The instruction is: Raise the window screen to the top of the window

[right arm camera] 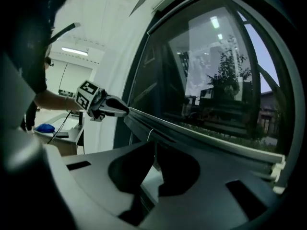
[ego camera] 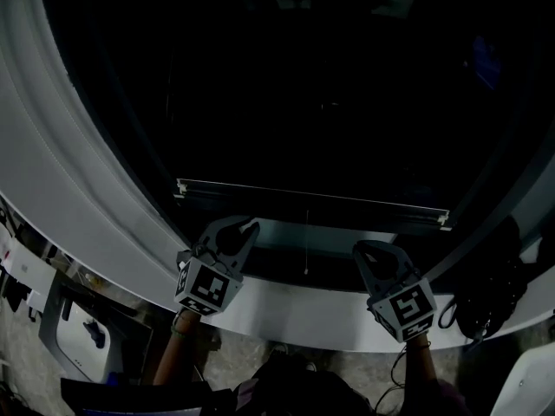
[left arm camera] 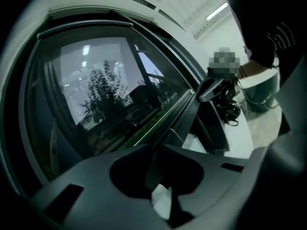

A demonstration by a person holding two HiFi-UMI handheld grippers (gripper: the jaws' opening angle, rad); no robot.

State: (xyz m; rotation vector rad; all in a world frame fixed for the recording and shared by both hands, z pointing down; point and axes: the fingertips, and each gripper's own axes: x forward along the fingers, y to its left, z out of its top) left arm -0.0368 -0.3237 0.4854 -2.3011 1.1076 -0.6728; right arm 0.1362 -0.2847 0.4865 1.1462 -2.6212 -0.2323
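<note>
Dark window — screen bar low

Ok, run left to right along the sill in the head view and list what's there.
left gripper → screen's pull cord → right gripper → black cable bundle

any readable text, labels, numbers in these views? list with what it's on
No readable words, numbers or brand marks in any view.
Cube on the left gripper: black-and-white square marker pattern only, no letters.
Cube on the right gripper: the same kind of pattern, no letters.
Clutter at lower left of the head view: too dark and small to show any print.
</note>
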